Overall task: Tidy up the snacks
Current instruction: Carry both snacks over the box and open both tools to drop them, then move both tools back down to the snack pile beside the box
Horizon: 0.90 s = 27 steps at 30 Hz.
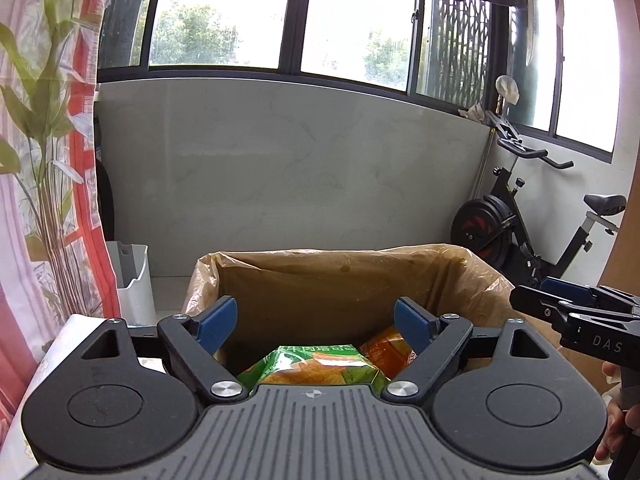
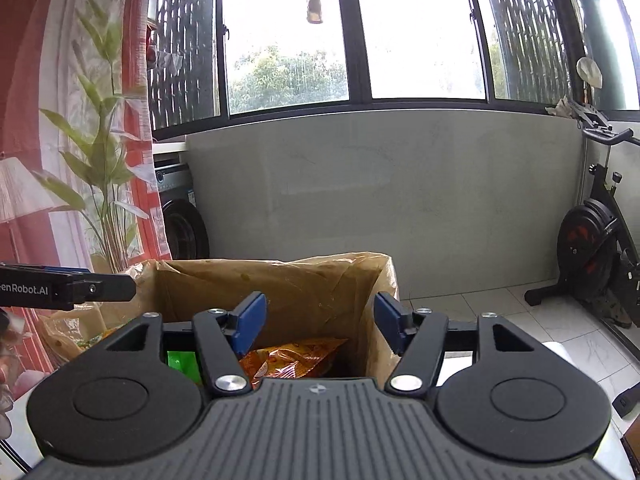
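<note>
The plastic-lined cardboard box (image 1: 340,280) fills twelve o'clock before both grippers, the green snack bag (image 1: 316,368) lying crosswise inside at six o'clock below the wide-open, empty left gripper (image 1: 316,326), the orange snack bag (image 2: 292,356) beneath the part-open, empty right gripper (image 2: 320,322).

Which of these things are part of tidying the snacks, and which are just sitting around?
Part of the job: lined cardboard box, green snack bag, orange snack bag, left gripper, right gripper.

Just around: exercise bike, white bin, curtain, washing machine.
</note>
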{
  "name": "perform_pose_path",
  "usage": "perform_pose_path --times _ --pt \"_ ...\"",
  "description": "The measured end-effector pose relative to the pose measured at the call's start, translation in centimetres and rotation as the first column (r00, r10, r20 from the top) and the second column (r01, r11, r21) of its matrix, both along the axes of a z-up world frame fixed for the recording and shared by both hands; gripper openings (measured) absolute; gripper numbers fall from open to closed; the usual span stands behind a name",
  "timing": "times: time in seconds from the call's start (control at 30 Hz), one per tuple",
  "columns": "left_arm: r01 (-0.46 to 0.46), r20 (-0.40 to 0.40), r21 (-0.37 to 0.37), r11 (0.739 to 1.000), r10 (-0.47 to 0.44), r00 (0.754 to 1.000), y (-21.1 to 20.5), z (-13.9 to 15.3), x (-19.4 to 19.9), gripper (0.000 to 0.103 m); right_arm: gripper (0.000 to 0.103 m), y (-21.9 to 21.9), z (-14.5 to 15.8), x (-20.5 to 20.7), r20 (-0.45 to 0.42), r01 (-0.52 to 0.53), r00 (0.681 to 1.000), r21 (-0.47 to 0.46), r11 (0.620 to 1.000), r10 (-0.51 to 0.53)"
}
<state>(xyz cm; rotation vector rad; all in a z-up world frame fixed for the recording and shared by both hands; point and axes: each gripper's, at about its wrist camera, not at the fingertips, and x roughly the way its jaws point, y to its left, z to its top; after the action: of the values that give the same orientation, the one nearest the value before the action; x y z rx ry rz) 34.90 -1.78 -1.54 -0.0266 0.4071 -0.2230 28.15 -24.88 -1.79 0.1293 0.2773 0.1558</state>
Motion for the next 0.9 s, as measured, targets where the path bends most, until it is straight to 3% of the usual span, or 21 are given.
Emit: perform_pose_path --times 0.2,0.4,0.67,0.9 --pt "-0.019 0.036 -0.023 1.0 0.02 0.999 3.3 1.2 -3.9 0.088 0.065 -1.5 -0.4 -3.6 0.068 0.028 0.997 0.023 0.999 -0.03" --pt "-0.097 0.017 -0.048 0.994 0.098 0.995 7.2 -0.2 -7.6 0.087 0.065 -3.0 -2.8 -7.0 0.079 0.075 0.994 0.05 0.996 -0.079" --pt "-0.174 -0.148 -0.067 0.982 0.163 0.976 8.9 -5.7 -9.6 0.08 0.065 -3.5 -8.2 -8.9 -0.066 0.132 0.99 0.069 0.989 -0.128" --pt "-0.088 -0.264 -0.007 0.996 0.083 0.961 6.5 -10.7 -8.8 0.079 0.065 -2.7 -12.6 -9.2 -0.182 0.134 0.976 0.07 0.988 -0.119"
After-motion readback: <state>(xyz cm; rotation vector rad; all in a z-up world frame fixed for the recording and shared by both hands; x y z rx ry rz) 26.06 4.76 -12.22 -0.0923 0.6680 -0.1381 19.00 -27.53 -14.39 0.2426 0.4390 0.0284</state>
